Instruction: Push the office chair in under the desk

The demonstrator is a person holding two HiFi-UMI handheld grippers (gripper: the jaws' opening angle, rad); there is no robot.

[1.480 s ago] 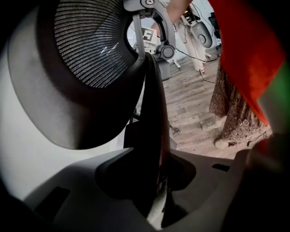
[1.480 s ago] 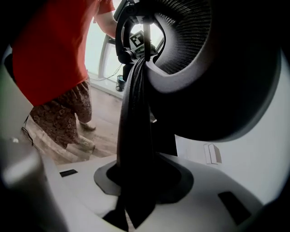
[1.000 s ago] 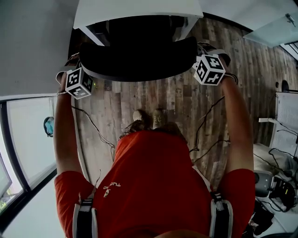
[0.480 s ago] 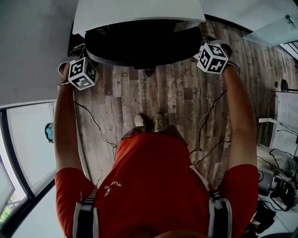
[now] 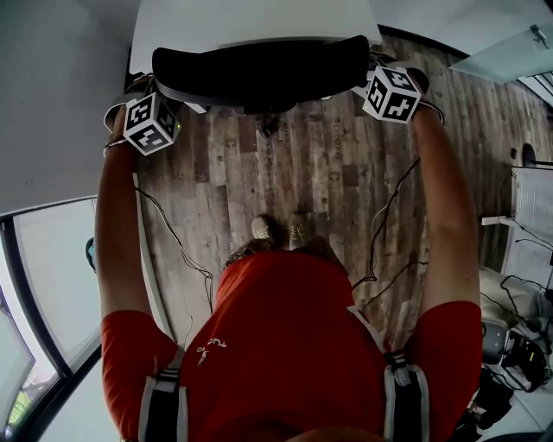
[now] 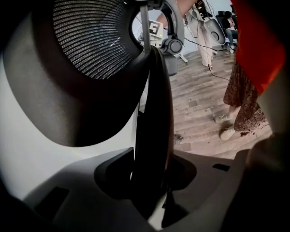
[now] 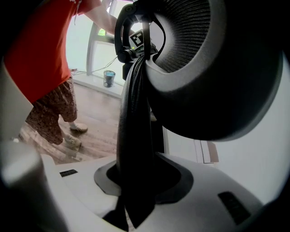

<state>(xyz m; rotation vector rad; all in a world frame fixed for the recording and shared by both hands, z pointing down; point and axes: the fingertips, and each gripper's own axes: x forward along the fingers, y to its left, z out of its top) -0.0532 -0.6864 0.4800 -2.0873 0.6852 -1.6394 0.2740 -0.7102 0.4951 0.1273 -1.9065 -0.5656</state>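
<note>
wood floor [image 5: 302, 164] boards fill the room under the person, who stands in a red shirt [image 5: 285, 328] with both arms stretched out.

closest in, the left gripper [image 6: 152, 181] has its jaws part way closed. they pinch the thin black edge of the office chair [image 5: 259, 73] back, which runs right up the gap between them. the right gripper [image 7: 138, 181] does the same on the other side of the back, with its jaws part way closed and pressed on the dark rim. just past each pair of jaws, the mesh of the chair back curves away, dark and round.

beyond the jaws, the chair back sits right at the front edge of the white desk [image 5: 251, 22]. the seat looks mostly hidden below the top, so i think the push is nearly done.

what could go wrong? the rim is thin and smooth, so the jaws could slide off if the push comes at a slant. if one side pushes harder, the chair could spin on its wheels and go in crooked. a push that goes too far would bump the back into the desk edge. thin black cables [image 5: 380, 224] lie on the floor behind the jaws, near the shoes [image 5: 281, 229]. a step forward could catch on them.
</note>
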